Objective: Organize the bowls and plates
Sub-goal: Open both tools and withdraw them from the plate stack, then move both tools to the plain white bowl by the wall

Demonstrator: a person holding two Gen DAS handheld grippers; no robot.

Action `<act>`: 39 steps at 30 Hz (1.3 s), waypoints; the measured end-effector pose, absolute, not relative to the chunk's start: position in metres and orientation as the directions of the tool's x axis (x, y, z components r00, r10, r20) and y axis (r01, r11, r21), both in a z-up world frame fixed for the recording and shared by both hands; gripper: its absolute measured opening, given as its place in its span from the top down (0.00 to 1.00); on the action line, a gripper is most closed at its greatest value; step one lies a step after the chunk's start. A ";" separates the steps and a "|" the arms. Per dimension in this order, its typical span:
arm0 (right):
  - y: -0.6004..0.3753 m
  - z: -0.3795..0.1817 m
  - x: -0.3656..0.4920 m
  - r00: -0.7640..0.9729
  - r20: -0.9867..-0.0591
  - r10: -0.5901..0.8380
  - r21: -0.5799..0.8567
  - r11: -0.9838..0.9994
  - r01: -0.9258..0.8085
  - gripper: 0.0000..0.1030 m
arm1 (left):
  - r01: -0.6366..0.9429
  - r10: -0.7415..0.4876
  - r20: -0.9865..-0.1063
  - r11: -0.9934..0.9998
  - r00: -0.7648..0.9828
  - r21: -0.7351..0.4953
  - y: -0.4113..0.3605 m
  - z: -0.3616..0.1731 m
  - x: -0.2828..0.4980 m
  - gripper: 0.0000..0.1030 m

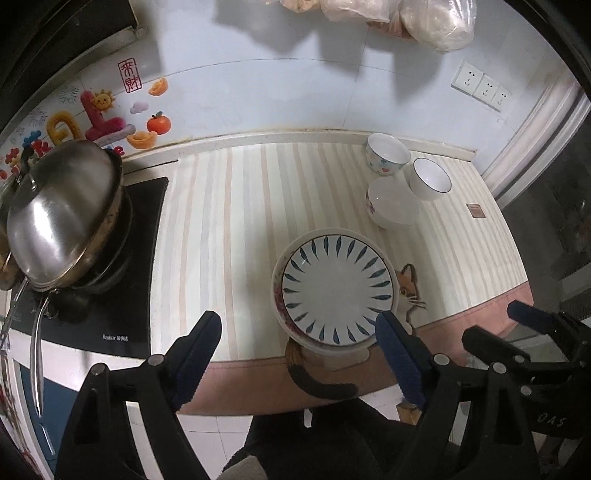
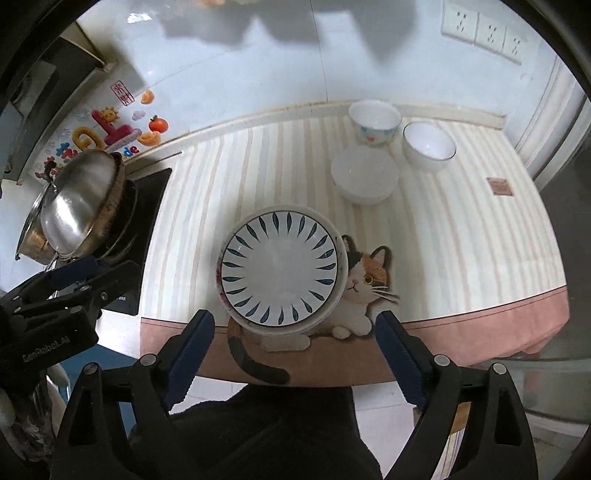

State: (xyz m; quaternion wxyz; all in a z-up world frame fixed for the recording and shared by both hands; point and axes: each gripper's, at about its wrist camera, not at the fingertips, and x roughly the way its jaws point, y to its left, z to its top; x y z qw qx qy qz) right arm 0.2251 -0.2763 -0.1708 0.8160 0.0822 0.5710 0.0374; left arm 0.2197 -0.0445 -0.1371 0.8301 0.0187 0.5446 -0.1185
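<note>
A white plate with blue leaf marks (image 1: 336, 291) (image 2: 280, 269) tops a short stack near the counter's front edge. Beneath it shows a plate with a red-patterned rim (image 1: 279, 314). At the back right stand three bowls close together: a patterned one (image 1: 388, 153) (image 2: 375, 122), a blue-rimmed one (image 1: 431, 179) (image 2: 428, 146) and a wider white one (image 1: 393, 205) (image 2: 365, 177). My left gripper (image 1: 298, 319) hangs open above the stack, holding nothing. My right gripper (image 2: 294, 316) is likewise open and empty above it. Each gripper shows at the edge of the other's view.
A wok with a steel lid (image 1: 62, 218) (image 2: 79, 206) sits on a black cooktop (image 1: 122, 295) at the left. A striped mat with a cat picture (image 2: 369, 280) covers the counter. Wall sockets (image 1: 484, 88) and hanging bags (image 1: 436, 22) are on the back wall. A person's dark clothing fills the bottom.
</note>
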 end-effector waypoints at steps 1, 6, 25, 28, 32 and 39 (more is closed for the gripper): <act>-0.275 -0.165 0.222 0.355 -0.923 0.149 0.171 0.985 0.033 0.12 | 0.220 -0.179 -0.908 0.970 0.380 -0.099 -0.046 -0.136 0.216 0.17; -0.277 -0.147 0.212 0.376 -0.915 0.146 0.171 0.985 0.033 0.11 | 0.218 -0.170 -0.907 0.972 0.385 -0.089 -0.052 -0.128 0.205 0.17; -0.430 -0.194 0.316 0.394 -0.868 0.302 0.337 0.941 0.022 0.09 | 0.091 -0.093 -0.875 0.994 0.475 -0.057 -0.164 -0.163 0.310 0.07; -0.464 -0.229 0.357 0.370 -0.855 0.364 0.402 0.915 0.027 0.09 | 0.076 -0.113 -0.905 0.993 0.410 -0.090 -0.187 -0.195 0.352 0.07; -0.490 -0.281 0.408 0.321 -0.856 0.405 0.438 0.898 0.035 0.09 | 0.068 -0.105 -0.945 0.994 0.309 -0.088 -0.212 -0.244 0.404 0.08; -0.503 -0.363 0.468 0.220 -0.852 0.475 0.502 0.861 0.084 0.31 | 0.058 -0.147 -0.983 0.988 0.111 -0.141 -0.234 -0.322 0.461 0.57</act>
